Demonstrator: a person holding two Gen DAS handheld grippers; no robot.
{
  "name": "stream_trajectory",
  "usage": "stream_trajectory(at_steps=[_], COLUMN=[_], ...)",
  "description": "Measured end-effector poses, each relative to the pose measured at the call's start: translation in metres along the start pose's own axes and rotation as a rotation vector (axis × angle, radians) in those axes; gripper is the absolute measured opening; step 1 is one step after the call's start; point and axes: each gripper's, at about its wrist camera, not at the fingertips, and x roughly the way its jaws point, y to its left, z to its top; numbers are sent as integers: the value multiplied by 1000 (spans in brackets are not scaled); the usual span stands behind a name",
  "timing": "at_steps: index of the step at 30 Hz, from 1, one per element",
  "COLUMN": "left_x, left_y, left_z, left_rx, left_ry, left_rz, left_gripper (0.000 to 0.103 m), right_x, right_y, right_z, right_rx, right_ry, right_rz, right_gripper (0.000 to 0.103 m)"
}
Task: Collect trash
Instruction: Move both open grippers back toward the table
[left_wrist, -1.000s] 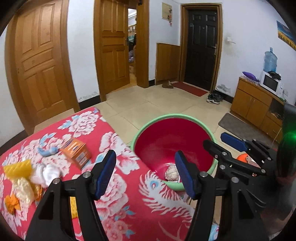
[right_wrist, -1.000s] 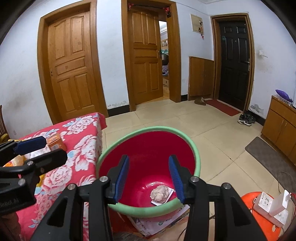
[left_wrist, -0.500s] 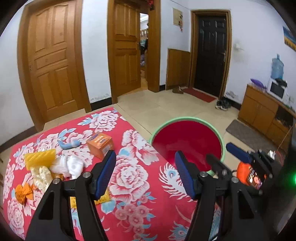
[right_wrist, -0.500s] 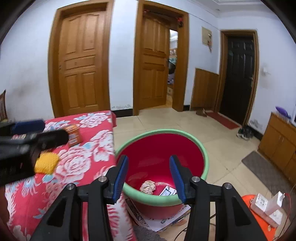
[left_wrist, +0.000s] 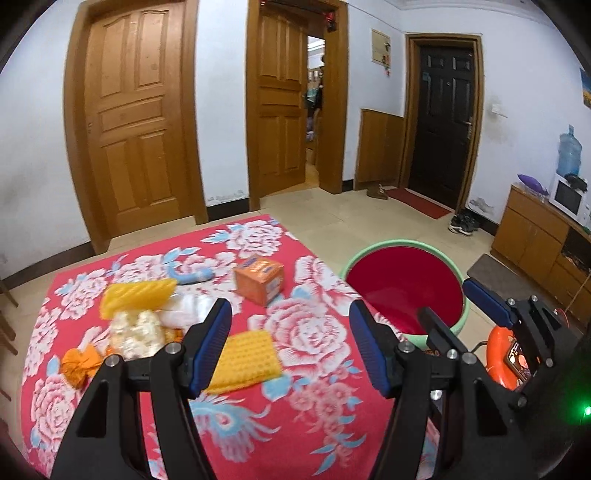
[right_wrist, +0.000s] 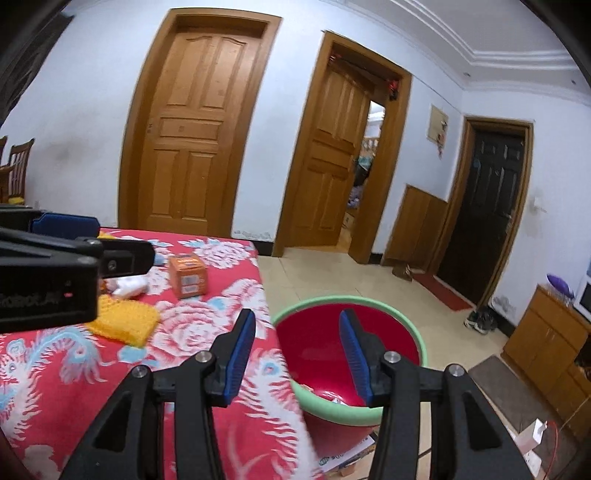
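Trash lies on a table with a red flowered cloth (left_wrist: 314, 369): an orange box (left_wrist: 259, 279), a yellow waffled sponge (left_wrist: 245, 358), a yellow wrapper (left_wrist: 136, 293), white crumpled tissue (left_wrist: 184, 308), a pale crinkled bag (left_wrist: 136, 332), an orange wrapper (left_wrist: 79, 363) and a blue piece (left_wrist: 190, 275). A red basin with a green rim (left_wrist: 404, 291) stands on the floor right of the table. My left gripper (left_wrist: 290, 347) is open and empty above the cloth, near the sponge. My right gripper (right_wrist: 297, 356) is open and empty, above the table's edge and the basin (right_wrist: 351, 332).
Tiled floor stretches beyond the basin to wooden doors and a dark door. A wooden cabinet (left_wrist: 535, 236) with a microwave stands at the right. An orange object (left_wrist: 498, 350) sits on the floor by the basin. Papers lie under the basin (right_wrist: 343, 461).
Both grippers have swung left, away from the basin and over the table. The trash pile has come closer to the left gripper. Both stay open and empty.
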Motion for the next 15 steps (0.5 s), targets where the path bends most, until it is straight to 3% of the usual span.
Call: stream_trajectory(at_steps=[7,15], left_x=[-26,-49], left_y=[36,87], left_z=[-15,-35], left_rx=[-52,-149], left_ry=[-19,-17], left_rz=[70,132], left_gripper=[66,66], right_x=[-17,-24], right_y=[45,84], right_z=[9,17], right_rx=[-72,-96], right_ry=[-65,-64], right_rz=[79,202], right_gripper=[52,52])
